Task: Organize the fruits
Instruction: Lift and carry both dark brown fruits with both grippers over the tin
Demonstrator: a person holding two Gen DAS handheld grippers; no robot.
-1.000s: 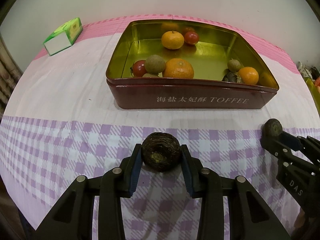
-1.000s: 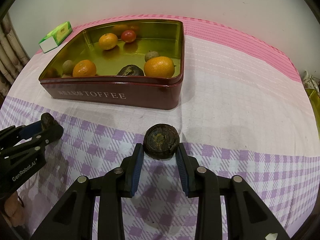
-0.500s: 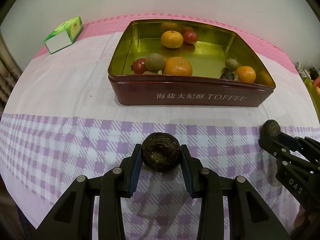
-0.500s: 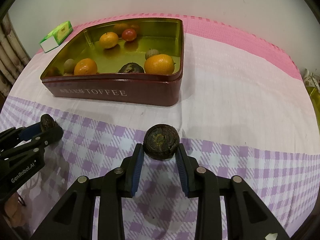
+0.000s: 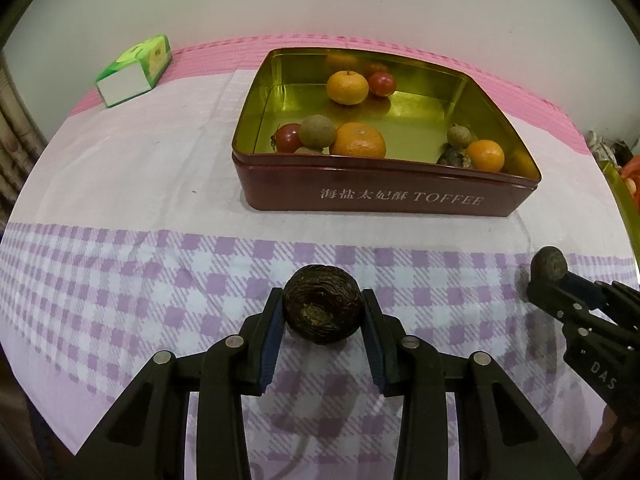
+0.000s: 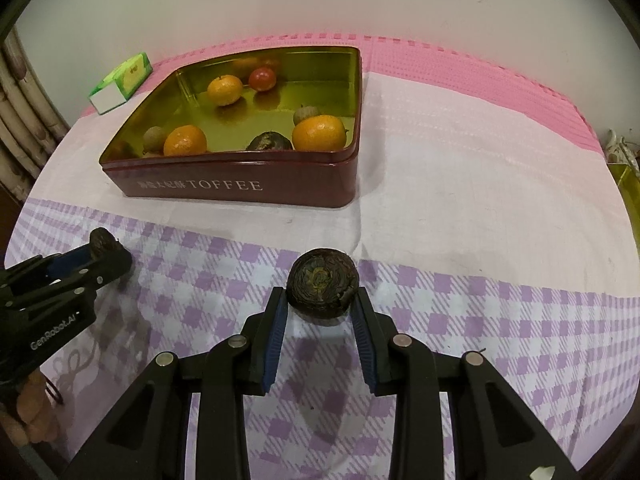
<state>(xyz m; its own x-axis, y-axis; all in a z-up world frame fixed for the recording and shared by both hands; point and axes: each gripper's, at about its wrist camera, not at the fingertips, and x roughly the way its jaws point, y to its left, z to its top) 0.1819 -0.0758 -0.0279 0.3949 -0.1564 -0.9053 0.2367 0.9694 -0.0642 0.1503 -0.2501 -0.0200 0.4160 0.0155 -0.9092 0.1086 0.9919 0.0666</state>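
My left gripper [image 5: 322, 300] is shut on a dark brown wrinkled round fruit [image 5: 322, 312], held just above the purple-checked cloth. A second dark wrinkled fruit [image 6: 323, 289] sits between the blue pads of my right gripper [image 6: 320, 296], which is shut on it. Each gripper shows in the other's view: the right gripper [image 5: 548, 276] at the right edge, the left gripper [image 6: 105, 251] at the left edge. Beyond both stands a maroon toffee tin [image 5: 400, 200] with a gold inside. It holds oranges [image 5: 360, 140], tomatoes [image 5: 382, 83], small brownish-green fruits [image 5: 317, 131] and one dark fruit [image 6: 267, 142].
A green and white carton [image 5: 134, 70] lies at the back left on the pink cloth. The rim of a yellow container [image 5: 624, 204] shows at the far right edge. A wall rises behind the table. A person's hand [image 6: 34, 412] holds the left gripper.
The tin looks slightly smaller in both views, so both grippers have drawn back a little from it. Both fruits stay held.
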